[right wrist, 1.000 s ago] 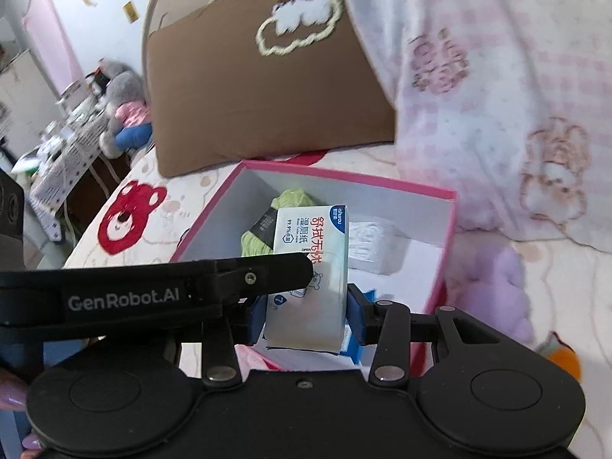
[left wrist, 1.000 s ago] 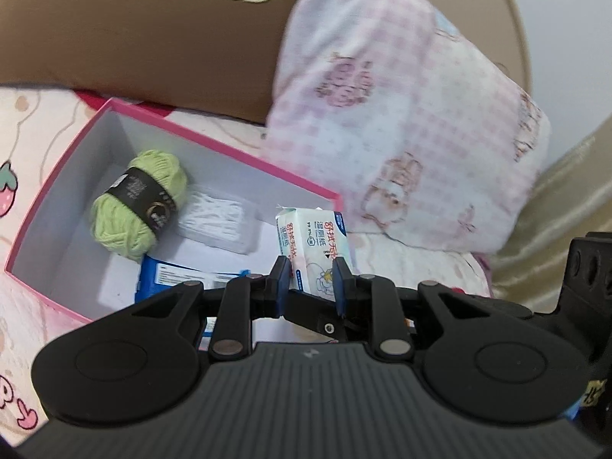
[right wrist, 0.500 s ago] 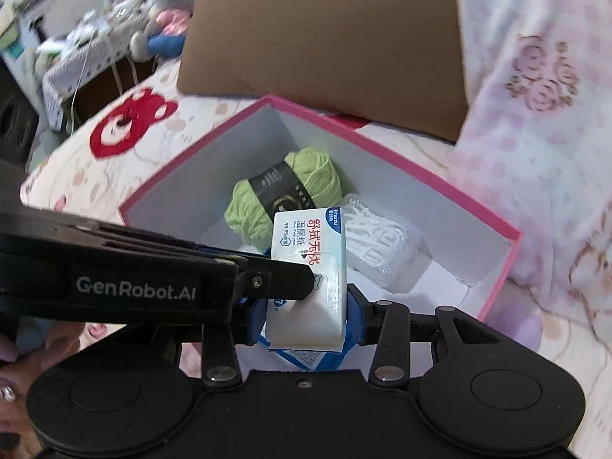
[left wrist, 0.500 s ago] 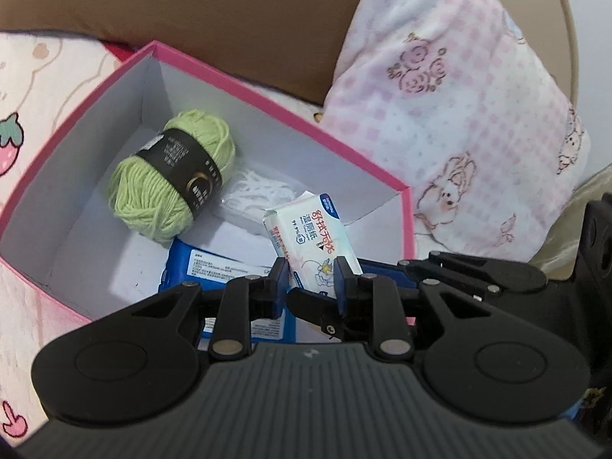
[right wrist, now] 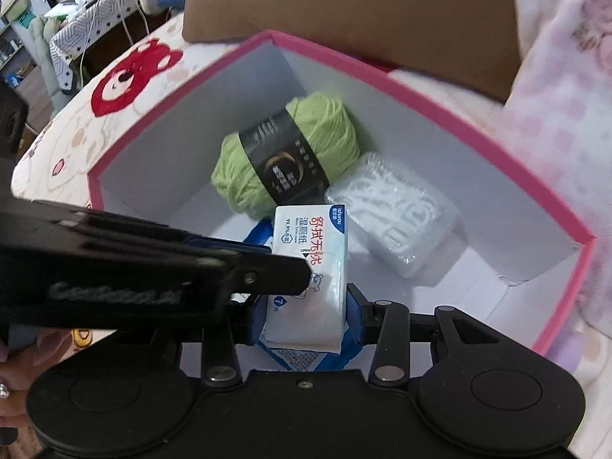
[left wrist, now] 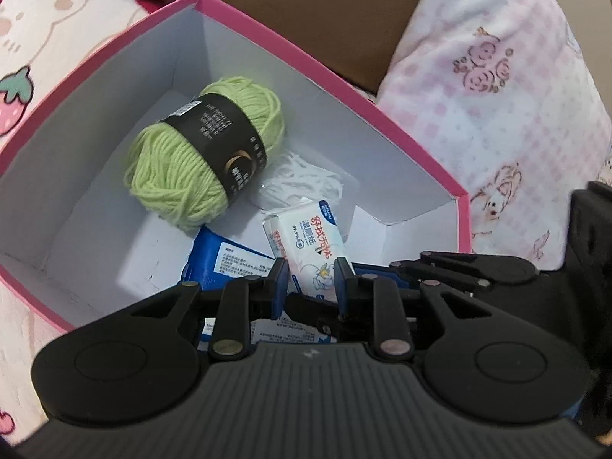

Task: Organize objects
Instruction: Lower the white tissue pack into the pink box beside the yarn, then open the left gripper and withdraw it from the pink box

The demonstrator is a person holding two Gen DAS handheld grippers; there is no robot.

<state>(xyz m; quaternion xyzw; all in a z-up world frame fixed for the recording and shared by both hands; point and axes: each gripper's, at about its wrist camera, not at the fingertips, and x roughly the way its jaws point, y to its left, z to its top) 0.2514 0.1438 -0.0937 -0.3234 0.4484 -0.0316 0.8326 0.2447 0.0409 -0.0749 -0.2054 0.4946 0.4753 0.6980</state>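
A white wet-wipes pack with red lettering hangs low inside an open pink box. My right gripper is shut on the pack's two sides. My left gripper comes in from the left and pinches the same pack across its thin faces, one finger lying over the printed front. Under the pack lies a blue packet. A green yarn ball with a black band and a clear bag of white pieces rest on the box floor.
The box sits on a bed cover printed with bears and strawberries. A brown pillow stands behind it and a pink checked pillow on its right. A person's fingers show at the left edge.
Both grippers have come down together with the wipes pack, from above the box rim to inside it. The box and its contents now fill more of both views.
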